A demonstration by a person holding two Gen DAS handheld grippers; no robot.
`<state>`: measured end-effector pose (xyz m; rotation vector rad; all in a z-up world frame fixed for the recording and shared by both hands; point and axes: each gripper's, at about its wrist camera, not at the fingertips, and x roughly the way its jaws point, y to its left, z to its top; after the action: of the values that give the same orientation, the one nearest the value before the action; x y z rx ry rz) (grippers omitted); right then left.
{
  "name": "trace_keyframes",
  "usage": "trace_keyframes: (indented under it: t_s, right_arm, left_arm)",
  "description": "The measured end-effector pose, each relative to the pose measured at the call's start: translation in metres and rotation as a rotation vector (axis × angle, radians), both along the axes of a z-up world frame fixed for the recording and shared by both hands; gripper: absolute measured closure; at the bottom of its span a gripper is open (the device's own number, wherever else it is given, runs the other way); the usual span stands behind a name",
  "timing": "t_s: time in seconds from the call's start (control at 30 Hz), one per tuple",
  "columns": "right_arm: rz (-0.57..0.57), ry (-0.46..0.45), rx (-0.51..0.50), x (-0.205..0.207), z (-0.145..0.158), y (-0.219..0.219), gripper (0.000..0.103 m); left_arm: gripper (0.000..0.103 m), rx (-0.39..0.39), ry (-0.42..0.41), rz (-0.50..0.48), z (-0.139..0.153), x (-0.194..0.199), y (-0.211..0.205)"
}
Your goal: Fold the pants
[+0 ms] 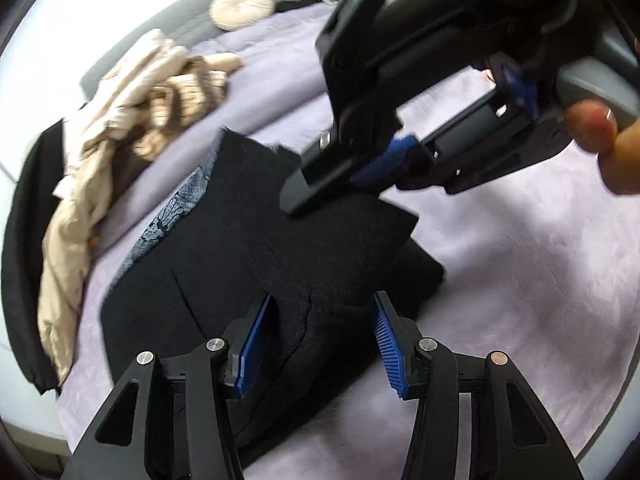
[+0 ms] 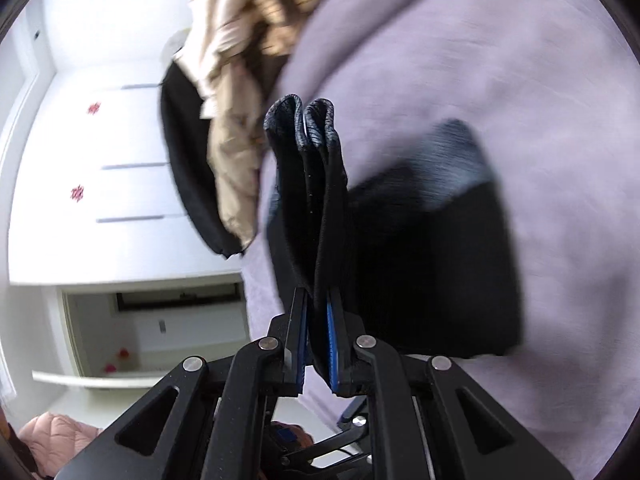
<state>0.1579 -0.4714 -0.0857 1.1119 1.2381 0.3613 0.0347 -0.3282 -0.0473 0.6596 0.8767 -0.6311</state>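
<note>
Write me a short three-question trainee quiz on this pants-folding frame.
1. True or false: the left tongs are shut on the black pants.
2. Which tongs grip fabric? A) left B) right C) neither
3. Fill in: the pants lie on a ____ blanket.

Key:
1. False; they stand open over the pants.
2. B; the right tongs pinch a fold of the pants.
3. Lilac. A beige garment lies beside them.
</note>
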Motion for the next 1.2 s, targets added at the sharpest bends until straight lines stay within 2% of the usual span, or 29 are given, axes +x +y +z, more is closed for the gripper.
trace_keyframes:
  t_s: [0.07, 0.17, 0.23, 0.33, 0.43, 0.57, 0.6, 0.77, 0.93, 1.0, 1.07, 1.13, 1.17, 1.2]
  right_arm:
    - [-0.018, 0.036, -0.001, -0.008, -0.025, -0.008, 0.094]
    - [-0.049, 0.046, 0.011, -0.014, -0.042, -0.025, 0.093]
    - [-0.051, 0.04, 0.002, -0.013, -0.046, -0.027, 0.091]
    - [-0.008, 0.026, -0.09, -0.005, -0.034, -0.019, 0.086]
    - [0.032, 0.051, -0.237, -0.003, -0.019, -0.012, 0.081]
    - [0.054, 0.063, -0.429, -0.008, 0.007, -0.007, 0.081]
    - [0.053, 0.058, -0.451, -0.01, 0.012, -0.006, 0.081]
    - [0.059, -0.016, -0.51, 0.011, 0.037, 0.013, 0.081]
    - [0.1, -0.062, -0.562, 0.052, 0.037, 0.039, 0.081]
    - [0.138, -0.064, -0.624, 0.071, 0.03, 0.053, 0.081]
    - [0.187, 0.003, -0.663, 0.081, 0.013, 0.063, 0.081]
    - [0.218, 0.054, -0.673, 0.079, -0.005, 0.067, 0.081]
    - [0.224, 0.046, -0.687, 0.076, -0.008, 0.067, 0.081]
    - [0.225, 0.038, -0.69, 0.074, -0.009, 0.067, 0.081]
  left_arm:
    - [0.051, 0.029, 0.008, -0.019, -0.015, -0.005, -0.01]
    - [0.051, 0.059, 0.009, -0.02, -0.022, -0.008, -0.019]
    - [0.044, 0.069, 0.011, -0.027, -0.021, -0.008, -0.019]
    - [0.042, 0.031, 0.05, -0.043, -0.007, -0.008, -0.006]
    - [0.042, -0.01, 0.075, -0.018, 0.01, -0.007, 0.017]
    - [0.042, -0.027, 0.11, 0.125, 0.025, 0.011, 0.06]
    - [0.042, -0.027, 0.115, 0.168, 0.027, 0.02, 0.071]
    - [0.042, -0.054, 0.121, 0.391, 0.035, 0.082, 0.122]
    - [0.042, -0.081, 0.112, 0.687, 0.021, 0.154, 0.168]
    - [0.042, -0.089, 0.15, 0.725, 0.01, 0.166, 0.176]
    - [0.041, -0.082, 0.175, 0.743, -0.003, 0.174, 0.179]
    - [0.038, -0.058, 0.144, 0.704, -0.009, 0.166, 0.173]
    - [0.033, -0.049, 0.13, 0.696, -0.01, 0.164, 0.171]
    - [0.032, -0.04, 0.124, 0.691, -0.011, 0.166, 0.17]
